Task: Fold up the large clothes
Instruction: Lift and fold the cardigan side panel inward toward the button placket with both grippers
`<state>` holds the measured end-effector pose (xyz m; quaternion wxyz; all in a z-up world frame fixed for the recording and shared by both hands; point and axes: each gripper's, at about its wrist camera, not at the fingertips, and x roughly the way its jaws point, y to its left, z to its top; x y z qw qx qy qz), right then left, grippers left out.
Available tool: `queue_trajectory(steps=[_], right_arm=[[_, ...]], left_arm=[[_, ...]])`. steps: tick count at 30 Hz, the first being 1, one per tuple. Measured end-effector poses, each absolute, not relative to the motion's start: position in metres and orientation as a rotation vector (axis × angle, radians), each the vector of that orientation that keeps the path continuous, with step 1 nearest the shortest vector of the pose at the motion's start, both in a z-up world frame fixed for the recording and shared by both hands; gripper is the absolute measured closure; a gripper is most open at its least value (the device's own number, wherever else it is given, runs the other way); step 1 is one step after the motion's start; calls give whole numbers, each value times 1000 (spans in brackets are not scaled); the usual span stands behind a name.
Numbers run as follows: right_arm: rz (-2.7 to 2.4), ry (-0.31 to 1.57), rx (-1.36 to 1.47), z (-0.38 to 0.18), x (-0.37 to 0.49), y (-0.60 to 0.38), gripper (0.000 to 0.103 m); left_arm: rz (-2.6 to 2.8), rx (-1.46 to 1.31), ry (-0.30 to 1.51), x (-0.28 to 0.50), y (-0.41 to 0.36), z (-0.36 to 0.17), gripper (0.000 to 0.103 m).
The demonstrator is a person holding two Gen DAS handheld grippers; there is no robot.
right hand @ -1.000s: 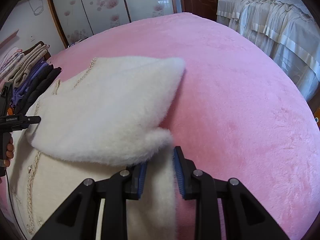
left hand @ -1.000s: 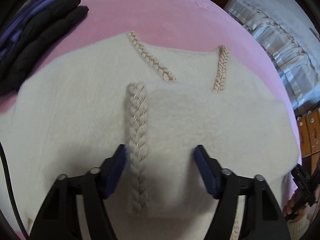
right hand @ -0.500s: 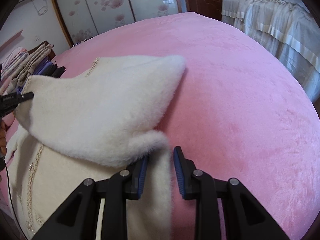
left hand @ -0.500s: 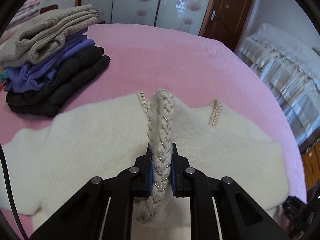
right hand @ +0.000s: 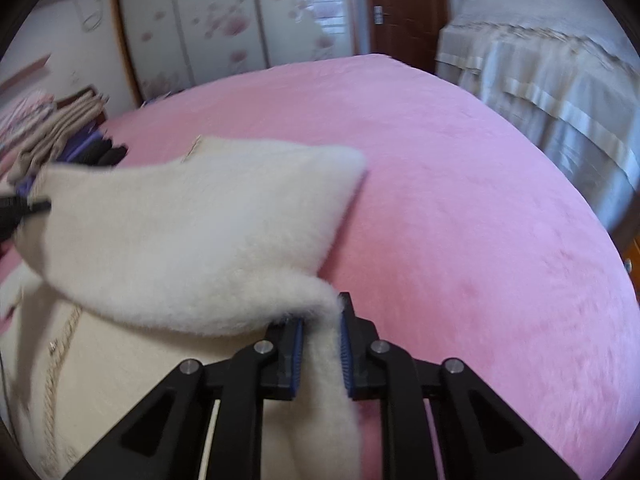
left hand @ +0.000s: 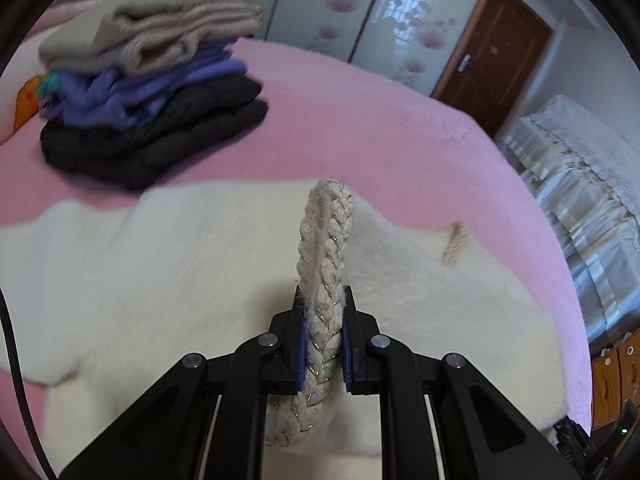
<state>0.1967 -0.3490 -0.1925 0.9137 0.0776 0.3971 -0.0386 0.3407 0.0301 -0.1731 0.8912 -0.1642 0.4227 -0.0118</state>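
Observation:
A cream fuzzy sweater (left hand: 160, 264) with braided trim lies on the pink bed. My left gripper (left hand: 323, 344) is shut on its braided edge (left hand: 324, 264), which stands up between the pads. My right gripper (right hand: 320, 346) is shut on the fluffy edge of the same sweater (right hand: 192, 236), lifting a folded flap above the lower layer. The left gripper's tip (right hand: 28, 208) shows at the far left of the right wrist view, holding the flap's other corner.
A stack of folded clothes (left hand: 148, 96), beige, purple and black, sits at the back left of the pink bed (right hand: 460, 200). A second bed with a pale ruffled cover (right hand: 552, 80) stands to the right. Wardrobe doors and a brown door are behind.
My left gripper closed on the braided edge and lifted it. My right gripper closed on the fluffy edge. Both have risen, raising the flap.

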Motion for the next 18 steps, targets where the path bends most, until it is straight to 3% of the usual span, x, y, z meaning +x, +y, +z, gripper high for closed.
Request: queue_trajectory(steps=[6, 13, 16, 18], right_arm=[[-165, 908, 317, -215, 194, -366, 94], [-85, 1003, 265, -194, 195, -367, 88], [-41, 970, 251, -169, 189, -373, 87], [-26, 942, 251, -152, 192, -378, 80]], left_arm=[[33, -398, 983, 345, 42, -229, 91], [8, -358, 1019, 349, 39, -224, 88], [16, -337, 1030, 348, 43, -211, 80], [22, -314, 1015, 342, 44, -200, 78]])
